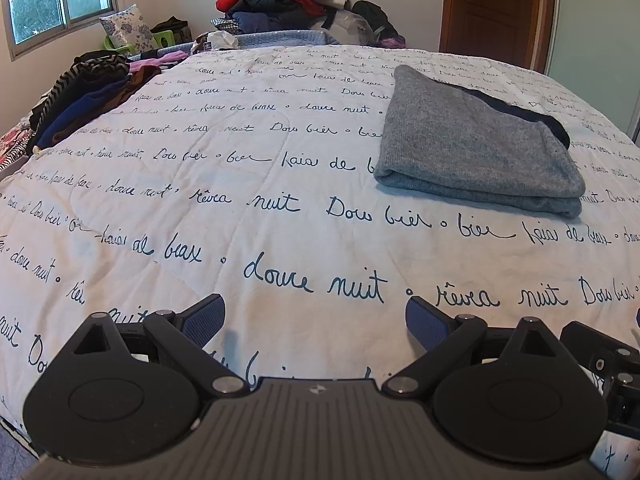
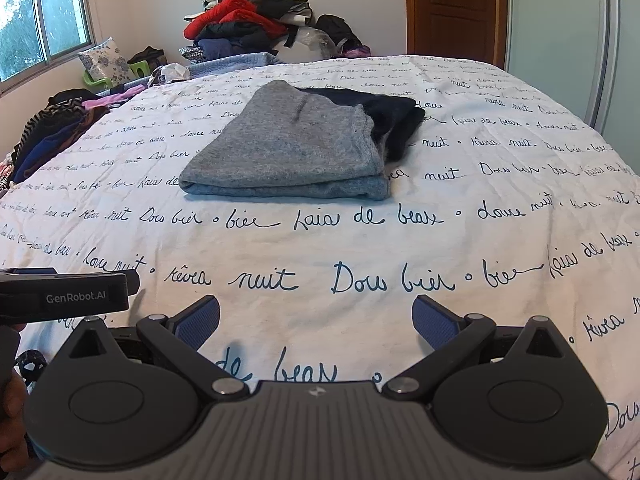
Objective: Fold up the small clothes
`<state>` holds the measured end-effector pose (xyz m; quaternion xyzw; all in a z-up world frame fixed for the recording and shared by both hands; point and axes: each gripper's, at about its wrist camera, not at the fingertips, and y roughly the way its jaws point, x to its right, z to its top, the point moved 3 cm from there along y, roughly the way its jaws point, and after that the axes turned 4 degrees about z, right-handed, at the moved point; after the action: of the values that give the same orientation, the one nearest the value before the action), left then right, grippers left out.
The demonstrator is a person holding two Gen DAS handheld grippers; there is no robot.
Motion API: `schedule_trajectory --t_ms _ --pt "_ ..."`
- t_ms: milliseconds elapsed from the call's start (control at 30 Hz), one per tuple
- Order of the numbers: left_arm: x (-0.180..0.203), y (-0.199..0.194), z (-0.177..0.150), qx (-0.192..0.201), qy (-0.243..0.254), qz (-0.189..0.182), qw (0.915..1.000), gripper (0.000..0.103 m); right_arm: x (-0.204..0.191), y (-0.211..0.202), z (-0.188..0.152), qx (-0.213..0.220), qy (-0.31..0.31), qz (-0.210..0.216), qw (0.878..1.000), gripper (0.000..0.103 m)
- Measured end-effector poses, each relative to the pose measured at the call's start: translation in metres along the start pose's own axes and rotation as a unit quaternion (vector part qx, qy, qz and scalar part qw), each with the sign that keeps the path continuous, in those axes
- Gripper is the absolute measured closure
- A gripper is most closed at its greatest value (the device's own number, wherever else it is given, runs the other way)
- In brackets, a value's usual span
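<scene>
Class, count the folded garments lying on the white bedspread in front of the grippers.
2: a grey garment near the middle of the bedspread, and a dark garment lying partly under its far right side. More may be hidden beneath.

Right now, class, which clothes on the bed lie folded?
The grey knit, mid-bed, lies squared over a dark garment; the left-edge heap lies jumbled.

Left gripper (image 1: pixel 316 316): fingers (image 1: pixel 204 320) spread wide, blue pads facing inward, nothing between them, held low and level. Right gripper (image 2: pixel 316 318): fingers (image 2: pixel 198 320) likewise spread wide, empty, same low level pose. Grippers side by side: left body shows at left edge of right wrist view, part of hand (image 2: pixel 10 412) beneath it.
</scene>
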<state>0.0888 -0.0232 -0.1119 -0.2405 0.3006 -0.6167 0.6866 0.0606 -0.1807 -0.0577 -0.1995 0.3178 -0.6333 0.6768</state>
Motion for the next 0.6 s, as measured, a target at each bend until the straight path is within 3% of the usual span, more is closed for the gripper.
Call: schedule_trajectory --t_ms 600 --pt "0.0011 0.0002 -0.0012 0.0 0.003 0.001 1.0 0.008 0.0002 0.0004 -0.0005 -0.001 0.001 0.002 1.0 0.0"
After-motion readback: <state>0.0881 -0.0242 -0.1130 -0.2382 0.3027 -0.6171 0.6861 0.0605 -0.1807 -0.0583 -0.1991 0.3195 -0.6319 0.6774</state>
